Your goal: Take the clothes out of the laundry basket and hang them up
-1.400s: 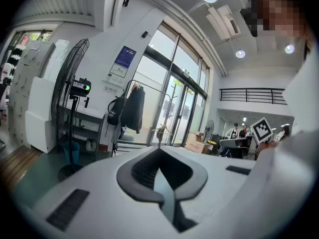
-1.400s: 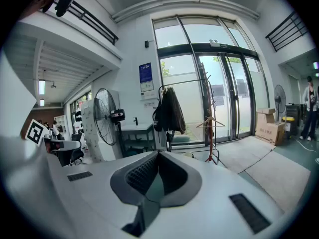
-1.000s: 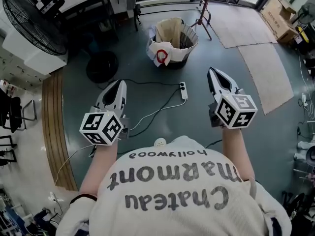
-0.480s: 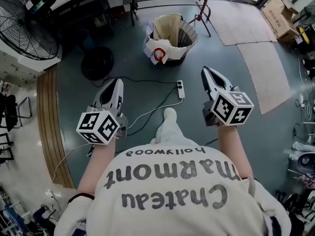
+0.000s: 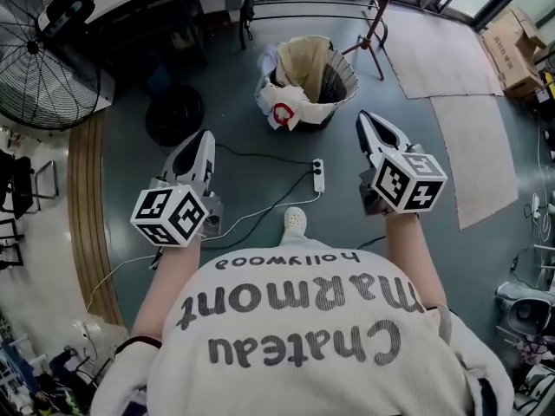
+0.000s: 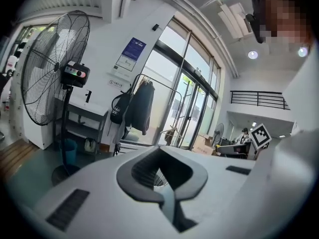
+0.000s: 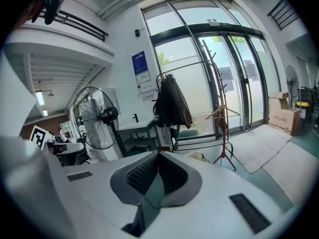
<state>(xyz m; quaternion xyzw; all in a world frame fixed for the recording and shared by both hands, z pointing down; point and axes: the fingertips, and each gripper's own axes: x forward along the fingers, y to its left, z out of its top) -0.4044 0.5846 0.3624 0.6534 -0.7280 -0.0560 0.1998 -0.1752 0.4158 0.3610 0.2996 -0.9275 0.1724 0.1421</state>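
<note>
Beyond the closed left tool (image 5: 205, 139) and right tool (image 5: 365, 120), the laundry basket (image 5: 333, 83) stands upright.

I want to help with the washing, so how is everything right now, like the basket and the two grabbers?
Laundry basket: upright on the floor, not emptied.
Clothes: in the basket, some draped over its rim.
Left gripper: fingers shut, holding nothing.
Right gripper: fingers shut, holding nothing.
Dark jacket: hanging up.
Hanger: hanging, bare.
Power strip: lying on the floor, cable attached.
</note>
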